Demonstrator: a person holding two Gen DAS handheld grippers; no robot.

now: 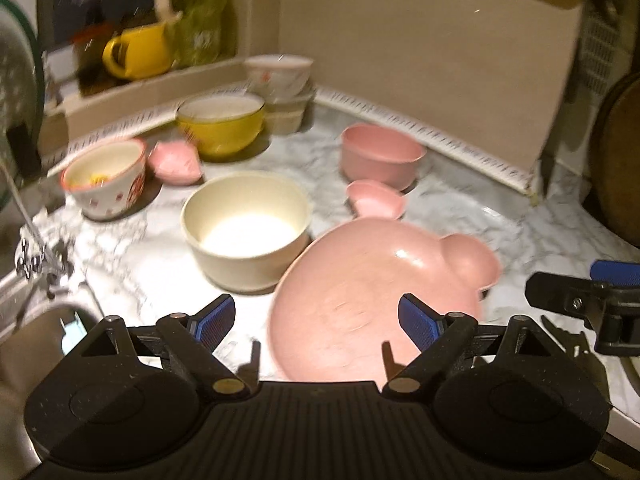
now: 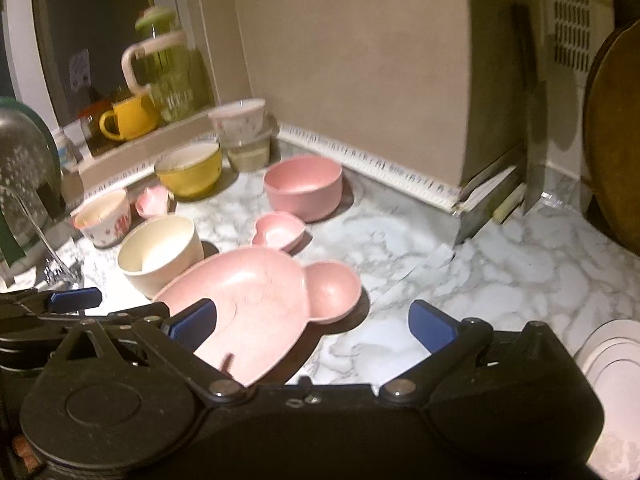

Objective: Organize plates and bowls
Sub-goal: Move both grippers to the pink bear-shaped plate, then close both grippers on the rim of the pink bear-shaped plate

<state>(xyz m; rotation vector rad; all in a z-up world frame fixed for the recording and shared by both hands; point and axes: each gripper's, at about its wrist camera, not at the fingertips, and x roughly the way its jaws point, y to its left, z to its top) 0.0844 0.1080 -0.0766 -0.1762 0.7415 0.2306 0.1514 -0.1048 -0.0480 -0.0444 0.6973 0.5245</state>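
Both my left claw (image 1: 316,322) and right claw (image 2: 312,322) hang spread, empty, just behind the pink bear plate (image 1: 372,300), ready to lift it.

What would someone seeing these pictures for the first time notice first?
Probably the big pink bear-shaped plate, lying nearest on the marble counter with both open grippers, left and right, just in front of it. Behind it stand a cream bowl, a pink bowl and a small pink dish, with a yellow bowl further back.
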